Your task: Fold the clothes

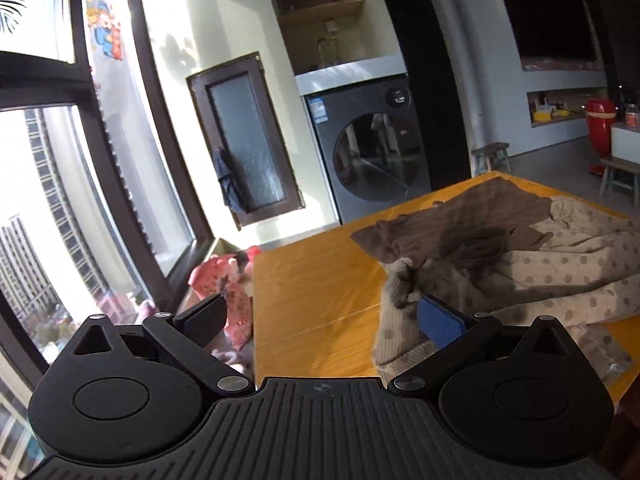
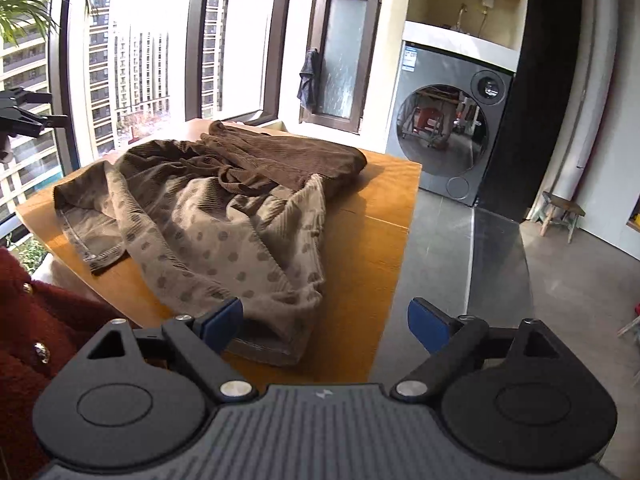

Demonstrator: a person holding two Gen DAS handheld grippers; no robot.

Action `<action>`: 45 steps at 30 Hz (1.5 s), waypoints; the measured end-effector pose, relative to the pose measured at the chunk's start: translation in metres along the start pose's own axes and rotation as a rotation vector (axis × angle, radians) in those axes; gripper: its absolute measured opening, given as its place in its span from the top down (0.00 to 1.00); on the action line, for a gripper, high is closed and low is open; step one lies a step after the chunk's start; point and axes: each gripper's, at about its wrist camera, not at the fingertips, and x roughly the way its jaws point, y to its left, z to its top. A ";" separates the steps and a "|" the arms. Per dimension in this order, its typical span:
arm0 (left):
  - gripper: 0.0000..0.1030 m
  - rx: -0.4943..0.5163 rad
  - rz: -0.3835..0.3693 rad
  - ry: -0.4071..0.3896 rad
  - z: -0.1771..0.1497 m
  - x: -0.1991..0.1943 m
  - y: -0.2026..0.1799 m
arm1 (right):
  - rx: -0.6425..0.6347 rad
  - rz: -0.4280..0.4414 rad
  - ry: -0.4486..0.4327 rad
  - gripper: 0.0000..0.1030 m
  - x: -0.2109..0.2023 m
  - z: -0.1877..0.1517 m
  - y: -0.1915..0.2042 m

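Observation:
A crumpled brown garment (image 2: 224,208) with a tan polka-dot lining lies on the orange wooden table (image 2: 360,272). It also shows in the left wrist view (image 1: 520,260). My left gripper (image 1: 320,320) is open above the table's near left edge, its right finger against the garment's edge. My right gripper (image 2: 324,320) is open at the table's near right corner, its left finger over the garment's hem. Neither holds cloth.
A washing machine (image 2: 444,136) stands beyond the table. Large windows (image 2: 140,60) run along the left. Pink clothes (image 1: 228,292) lie on the floor beside the table. A wooden stool (image 2: 560,216) stands at the right. My red sleeve (image 2: 40,340) is at the lower left.

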 end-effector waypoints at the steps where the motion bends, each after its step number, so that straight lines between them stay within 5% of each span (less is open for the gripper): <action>1: 0.00 -0.019 -0.072 -0.006 0.006 0.007 -0.007 | -0.010 0.049 -0.029 0.12 -0.007 0.003 0.001; 5: 0.00 -0.121 -0.294 0.011 0.029 0.051 -0.030 | 0.011 0.163 -0.194 0.01 -0.034 0.024 -0.007; 9: 0.00 -0.260 -0.411 0.085 0.047 0.112 -0.039 | 0.154 0.203 -0.351 0.00 -0.021 0.068 -0.024; 14: 0.00 -0.410 -0.444 0.230 0.041 0.192 -0.034 | 0.163 0.127 -0.190 0.00 0.097 0.114 -0.005; 19: 0.00 -0.540 -0.433 0.374 0.015 0.245 -0.020 | 0.150 0.194 -0.042 0.08 0.217 0.130 0.015; 25: 0.00 -0.473 -0.403 0.363 0.025 0.279 -0.007 | 0.201 0.161 0.060 0.10 0.306 0.135 0.006; 31: 0.00 -0.474 -0.347 0.344 0.042 0.323 0.002 | 0.201 0.130 0.059 0.10 0.354 0.158 -0.010; 35: 0.00 -0.501 -0.354 0.324 0.049 0.301 0.011 | 0.149 0.073 0.062 0.10 0.366 0.171 -0.011; 39: 0.00 -0.420 -0.421 0.276 0.032 0.226 0.005 | 0.018 0.001 -0.031 0.10 0.320 0.174 0.001; 45: 0.00 -0.314 -0.518 0.225 0.001 0.119 -0.009 | 0.031 0.173 -0.057 0.10 0.229 0.159 0.018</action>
